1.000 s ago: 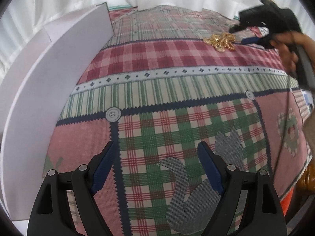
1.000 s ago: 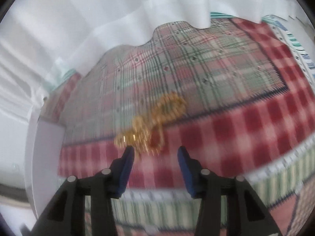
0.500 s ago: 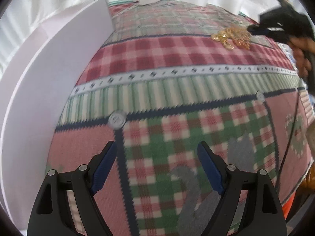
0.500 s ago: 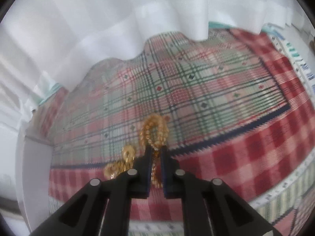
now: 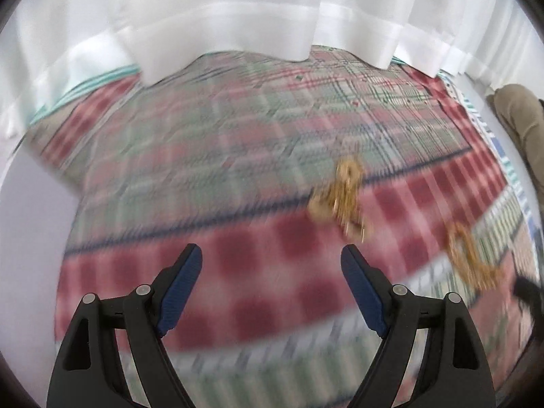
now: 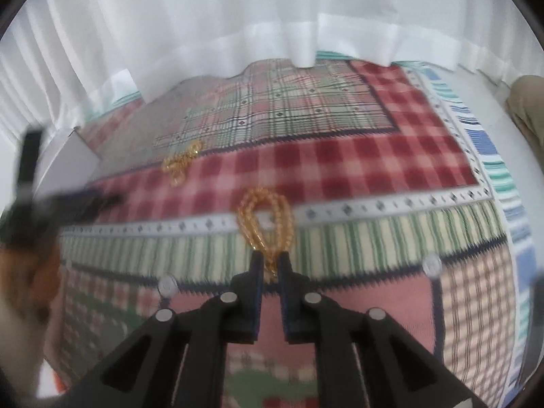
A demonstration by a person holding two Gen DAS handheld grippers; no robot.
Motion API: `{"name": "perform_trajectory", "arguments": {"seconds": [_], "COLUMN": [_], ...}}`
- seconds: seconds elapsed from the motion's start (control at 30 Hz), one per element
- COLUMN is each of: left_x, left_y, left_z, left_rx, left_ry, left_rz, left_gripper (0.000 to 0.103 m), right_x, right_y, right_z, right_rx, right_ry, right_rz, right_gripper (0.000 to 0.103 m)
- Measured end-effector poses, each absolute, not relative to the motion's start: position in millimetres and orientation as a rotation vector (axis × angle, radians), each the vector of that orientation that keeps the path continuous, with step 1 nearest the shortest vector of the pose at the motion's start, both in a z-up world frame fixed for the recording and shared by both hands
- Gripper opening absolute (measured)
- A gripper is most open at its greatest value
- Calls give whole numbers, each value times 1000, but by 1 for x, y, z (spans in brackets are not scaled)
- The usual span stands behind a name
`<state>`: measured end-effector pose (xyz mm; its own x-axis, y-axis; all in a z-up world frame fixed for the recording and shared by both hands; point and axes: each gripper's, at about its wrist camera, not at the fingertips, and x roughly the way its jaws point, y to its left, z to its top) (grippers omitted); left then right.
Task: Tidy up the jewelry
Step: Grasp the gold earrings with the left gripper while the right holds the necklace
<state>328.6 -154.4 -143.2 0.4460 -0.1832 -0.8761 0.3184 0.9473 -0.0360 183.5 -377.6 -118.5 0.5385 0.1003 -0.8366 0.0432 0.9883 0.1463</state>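
While pinched in the closed jaws of the right gripper (image 6: 270, 265), golden beaded bracelet loop (image 6: 265, 217) hangs forward off the fingertips, above the striped band of the patchwork plaid quilt (image 6: 374, 156); jaws just finished closing, chain links caught between the pads. Same loop seen blurred at right edge of the left wrist view (image 5: 471, 258). Remaining tangled pile of gold jewelry (image 5: 343, 199) lies on the quilt at the seam between red check and green plaid, ahead and right of the left gripper (image 5: 272, 285), not touching it. Left gripper jaws wide apart, nothing between them, only red check cloth below. White foam-board box wall (image 6: 73, 163) at far left, corner visible, contents cannot be told. White sheer curtain (image 5: 272, 17) hanging over the quilt's far edge. Left hand (image 6: 30, 265) on its black handle blurred at left of right wrist view. Tan fabric (image 5: 520, 119) at right edge, unclear what. Nothing between pile and left jaws.
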Motion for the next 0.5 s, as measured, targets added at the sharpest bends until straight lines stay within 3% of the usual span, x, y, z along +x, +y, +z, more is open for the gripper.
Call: {"name": "perform_trajectory", "arguments": {"seconds": [0.07, 0.1, 0.27, 0.33, 0.4, 0.43, 0.47, 0.5], "left_x": [347, 356, 371, 371, 370, 369, 367, 366], "left_y": [-177, -187, -214, -214, -211, -209, -210, -211], "left_z": [-150, -153, -164, -166, -166, -165, -163, -163], "left_rx": [174, 201, 301, 300, 250, 222, 237, 248], "left_ry": [1061, 1055, 1024, 1024, 1033, 1038, 1032, 1038], "left_rz": [-320, -313, -286, -295, -344, -370, -368, -378], "left_gripper": [85, 85, 88, 85, 60, 52, 26, 6], "right_x": [170, 162, 121, 113, 102, 100, 97, 94], "right_y": [-375, -373, -368, -368, -368, -367, -368, -368], "right_z": [-117, -115, -104, -101, -100, -100, -101, -102], "right_rx": [136, 138, 186, 203, 217, 219, 223, 227], "right_ry": [969, 950, 847, 831, 821, 820, 821, 823], "right_rz": [25, 24, 23, 21, 15, 14, 11, 7], "right_gripper": [36, 42, 44, 44, 44, 44, 44, 44]}}
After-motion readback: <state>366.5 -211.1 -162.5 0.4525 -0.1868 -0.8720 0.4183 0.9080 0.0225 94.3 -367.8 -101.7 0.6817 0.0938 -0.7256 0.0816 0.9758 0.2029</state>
